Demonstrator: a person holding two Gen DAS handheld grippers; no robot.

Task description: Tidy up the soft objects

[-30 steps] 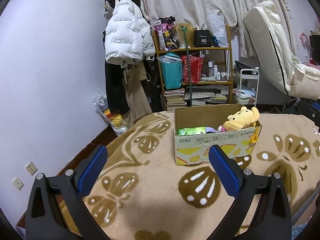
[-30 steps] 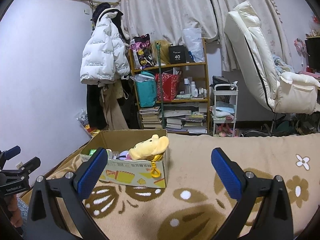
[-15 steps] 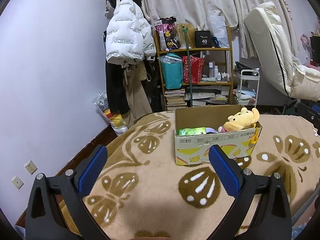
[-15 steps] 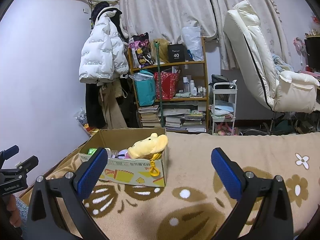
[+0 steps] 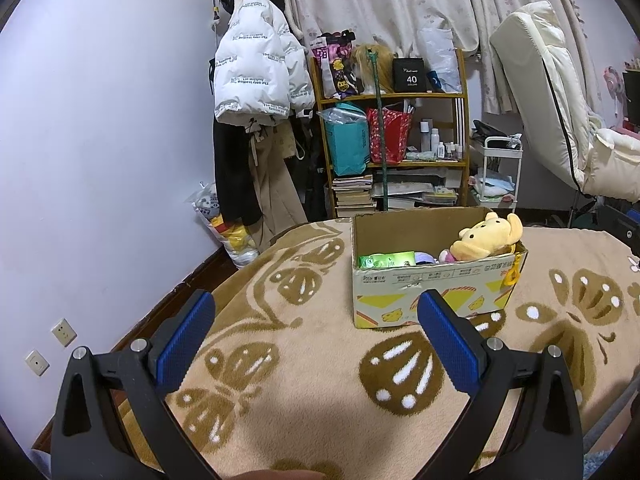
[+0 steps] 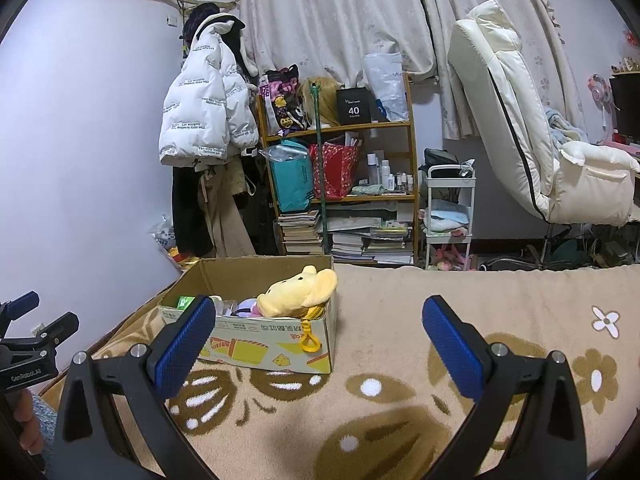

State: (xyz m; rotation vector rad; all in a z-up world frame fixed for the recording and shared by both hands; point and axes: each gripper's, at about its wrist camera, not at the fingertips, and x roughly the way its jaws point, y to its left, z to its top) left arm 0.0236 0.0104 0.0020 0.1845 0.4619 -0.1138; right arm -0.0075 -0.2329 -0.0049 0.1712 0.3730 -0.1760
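A cardboard box [image 5: 432,292] stands on a beige blanket with brown butterflies [image 5: 304,360]. A yellow plush toy [image 5: 486,240] lies on top at the box's right end, with a green packet [image 5: 386,260] and other soft items inside. A yellow clip [image 6: 310,340] hangs over the box [image 6: 272,344] side. The plush [image 6: 298,292] also shows in the right wrist view. My left gripper [image 5: 314,336] is open and empty, short of the box. My right gripper [image 6: 318,344] is open and empty, to the right of the box.
A wooden shelf [image 5: 392,152] with bags and books stands behind, a white jacket [image 5: 256,76] hangs to its left, a white recliner [image 6: 532,140] stands at the right, and a small white cart [image 6: 450,216] beside the shelf. The left gripper's body [image 6: 28,344] shows at the left edge.
Both grippers have pulled back slightly and risen a little; the box appears marginally lower in both views. Nothing else has moved.
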